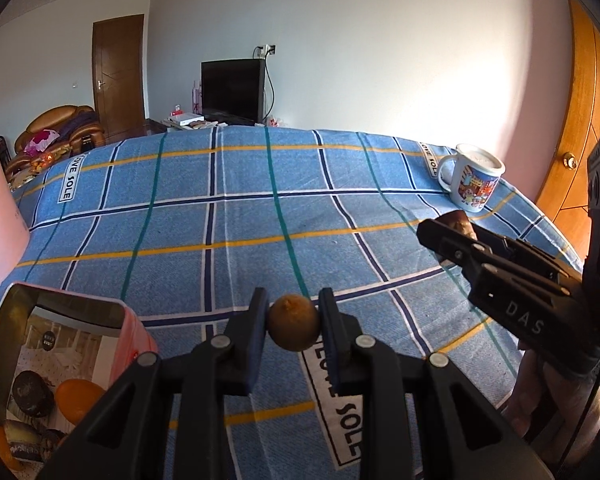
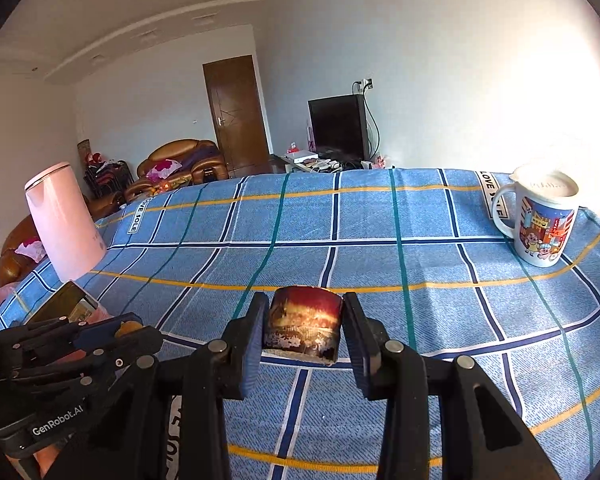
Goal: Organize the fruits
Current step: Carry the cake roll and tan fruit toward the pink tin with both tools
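Observation:
My left gripper (image 1: 293,320) is shut on a small round brown fruit (image 1: 294,328) and holds it above the blue checked cloth (image 1: 240,216). My right gripper (image 2: 303,328) is shut on a dark red-brown cylindrical piece of fruit (image 2: 303,326); it shows at the right of the left wrist view (image 1: 460,236), with the piece's tip (image 1: 460,220) past the fingers. A pink rectangular tin (image 1: 60,364) at the lower left holds orange fruits (image 1: 78,398) and dark pieces (image 1: 30,394). The left gripper (image 2: 116,334) also shows at the lower left of the right wrist view, near the tin (image 2: 70,304).
A pink kettle (image 2: 64,222) stands at the cloth's left edge. A white cartoon mug (image 2: 542,220) stands at the far right. A wooden headboard (image 1: 580,120) rises on the right. Beyond the cloth are a television (image 1: 232,90), a door and a sofa.

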The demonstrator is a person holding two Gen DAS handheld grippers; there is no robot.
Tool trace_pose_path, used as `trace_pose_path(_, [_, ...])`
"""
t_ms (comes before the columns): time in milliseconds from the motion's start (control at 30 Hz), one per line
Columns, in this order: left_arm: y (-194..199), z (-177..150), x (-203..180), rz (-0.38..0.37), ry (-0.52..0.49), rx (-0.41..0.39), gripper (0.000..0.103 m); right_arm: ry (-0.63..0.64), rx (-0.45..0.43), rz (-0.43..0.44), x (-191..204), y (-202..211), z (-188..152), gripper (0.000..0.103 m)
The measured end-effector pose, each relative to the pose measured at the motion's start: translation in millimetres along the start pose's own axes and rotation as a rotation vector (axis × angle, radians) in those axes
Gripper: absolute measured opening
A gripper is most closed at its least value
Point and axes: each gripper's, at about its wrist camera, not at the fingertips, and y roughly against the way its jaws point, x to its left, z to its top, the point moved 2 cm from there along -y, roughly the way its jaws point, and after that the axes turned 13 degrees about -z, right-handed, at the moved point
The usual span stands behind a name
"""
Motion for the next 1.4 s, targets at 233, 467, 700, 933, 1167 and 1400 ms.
trace_pose_path(233, [25, -9, -3, -0.002, -0.023, -0.058, 0.027, 0.001, -0.038, -0.014, 4, 21, -7, 0.039])
trace_pose_path(467, [46, -20, -2, 0.006, -0.032, -0.1, 0.027, 0.017, -0.078, 0.003, 18, 39, -14, 0.039])
trace_pose_path(700, [66, -28, 0, 0.034, -0.038, -0.138, 0.027, 0.044, -0.113, 0.033, 39, 55, -19, 0.039])
trace_pose_path(933, [86, -34, -2, 0.046, -0.045, -0.173, 0.027, 0.07, -0.157, 0.052, 56, 77, -19, 0.039])
trace_pose_path(1167, [108, -39, 7, 0.065, -0.034, -0.212, 0.027, 0.098, -0.208, 0.08, 73, 102, -16, 0.039])
trace_pose_path(1400, [124, -42, 18, 0.103, -0.026, -0.244, 0.027, 0.125, -0.239, 0.118, 91, 113, -12, 0.039])
